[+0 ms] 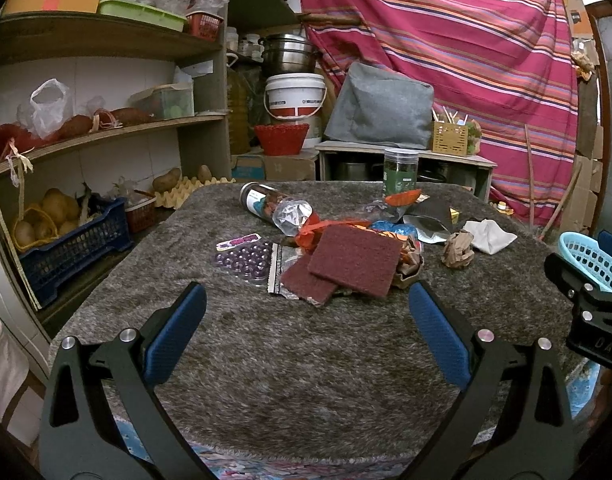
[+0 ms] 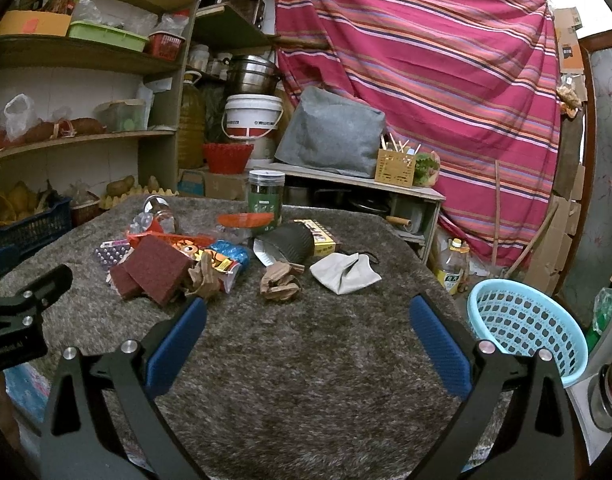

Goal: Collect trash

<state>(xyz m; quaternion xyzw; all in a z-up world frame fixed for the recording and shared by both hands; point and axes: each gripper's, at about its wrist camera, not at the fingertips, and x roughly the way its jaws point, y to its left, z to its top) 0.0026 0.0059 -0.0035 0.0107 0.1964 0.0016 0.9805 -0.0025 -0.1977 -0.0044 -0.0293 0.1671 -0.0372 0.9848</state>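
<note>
A heap of trash lies mid-table on the grey shaggy cover (image 1: 290, 360): two maroon scouring pads (image 1: 356, 264) (image 2: 156, 266), a purple blister pack (image 1: 244, 258), foil and orange wrappers (image 1: 306, 220), a crumpled brown paper ball (image 1: 458, 249) (image 2: 280, 282) and a white crumpled cloth (image 1: 488, 235) (image 2: 344, 272). My left gripper (image 1: 306, 300) is open, empty, just short of the pads. My right gripper (image 2: 306, 312) is open and empty, near the paper ball. A light-blue basket (image 2: 526, 330) (image 1: 592, 258) sits off the table's right edge.
An upright green jar (image 1: 401, 170) (image 2: 266, 196) and a jar lying on its side (image 1: 262, 200) stand behind the heap, beside a black pouch (image 2: 286, 244). Shelves with potatoes and crates (image 1: 74, 240) line the left. A striped curtain (image 1: 466, 60) hangs behind.
</note>
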